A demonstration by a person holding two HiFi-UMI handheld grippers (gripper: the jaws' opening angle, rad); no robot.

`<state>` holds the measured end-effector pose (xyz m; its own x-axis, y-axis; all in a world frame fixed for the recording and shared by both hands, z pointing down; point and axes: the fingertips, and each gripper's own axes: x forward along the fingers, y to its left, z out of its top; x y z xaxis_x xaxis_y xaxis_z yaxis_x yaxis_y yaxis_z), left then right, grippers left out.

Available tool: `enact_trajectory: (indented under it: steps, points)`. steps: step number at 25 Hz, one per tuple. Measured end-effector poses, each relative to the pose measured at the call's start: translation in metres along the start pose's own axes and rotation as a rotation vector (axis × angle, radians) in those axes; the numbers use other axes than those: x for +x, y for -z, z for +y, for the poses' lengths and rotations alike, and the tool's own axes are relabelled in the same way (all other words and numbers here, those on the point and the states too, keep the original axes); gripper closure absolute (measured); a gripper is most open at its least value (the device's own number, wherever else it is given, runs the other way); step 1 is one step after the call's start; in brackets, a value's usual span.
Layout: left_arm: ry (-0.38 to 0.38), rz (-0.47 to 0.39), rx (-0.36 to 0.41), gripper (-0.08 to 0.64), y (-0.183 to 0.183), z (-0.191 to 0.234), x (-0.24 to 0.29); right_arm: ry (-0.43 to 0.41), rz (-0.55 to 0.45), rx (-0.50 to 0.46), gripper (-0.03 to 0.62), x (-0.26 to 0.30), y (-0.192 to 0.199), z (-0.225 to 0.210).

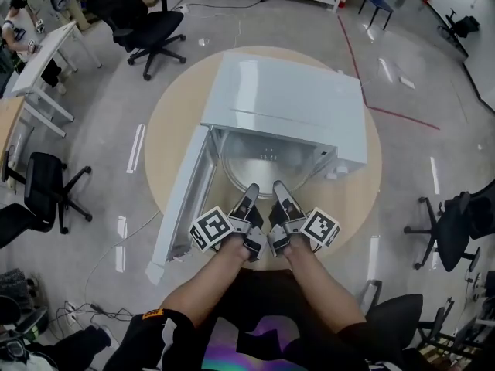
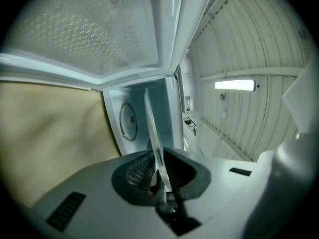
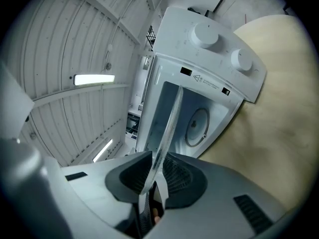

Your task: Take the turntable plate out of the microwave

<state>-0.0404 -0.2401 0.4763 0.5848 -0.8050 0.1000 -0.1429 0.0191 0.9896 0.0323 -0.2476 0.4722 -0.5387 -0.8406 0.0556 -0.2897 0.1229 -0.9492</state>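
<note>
The turntable plate (image 1: 264,163) sits in the mouth of the microwave (image 1: 288,103), and you've got its near rim pinched twice. Your left gripper (image 1: 250,196) is clamped on the glass, which runs edge-on between its jaws in the left gripper view (image 2: 152,128). Your right gripper (image 1: 281,194) bites the same rim just beside it, thin edge showing again (image 3: 168,131). Two grips side by side likely keep the slick glass level, so it can't tip. The door (image 1: 182,198) hangs wide to your left, out of the way. Past the plate you can see the round recess (image 3: 198,125) in the cavity floor, so I'd judge the plate lifted, with the table (image 1: 165,134) below
</note>
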Motion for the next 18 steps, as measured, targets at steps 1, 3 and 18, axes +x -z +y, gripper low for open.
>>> enact_trajectory:
  steps: [1, 3, 18]
  points:
    - [-0.003, -0.007, 0.001, 0.471, 0.003, -0.001, -0.003, -0.018, 0.005, 0.006, 0.518, -0.003, 0.001, 0.003]
    - [-0.009, -0.024, 0.005, 0.471, 0.01, -0.002, -0.01, -0.018, 0.021, 0.011, 0.518, -0.011, 0.004, 0.003]
    - [-0.071, -0.127, 0.002, 0.471, 0.092, 0.009, -0.089, -0.083, 0.147, 0.055, 0.518, -0.104, 0.051, 0.004]
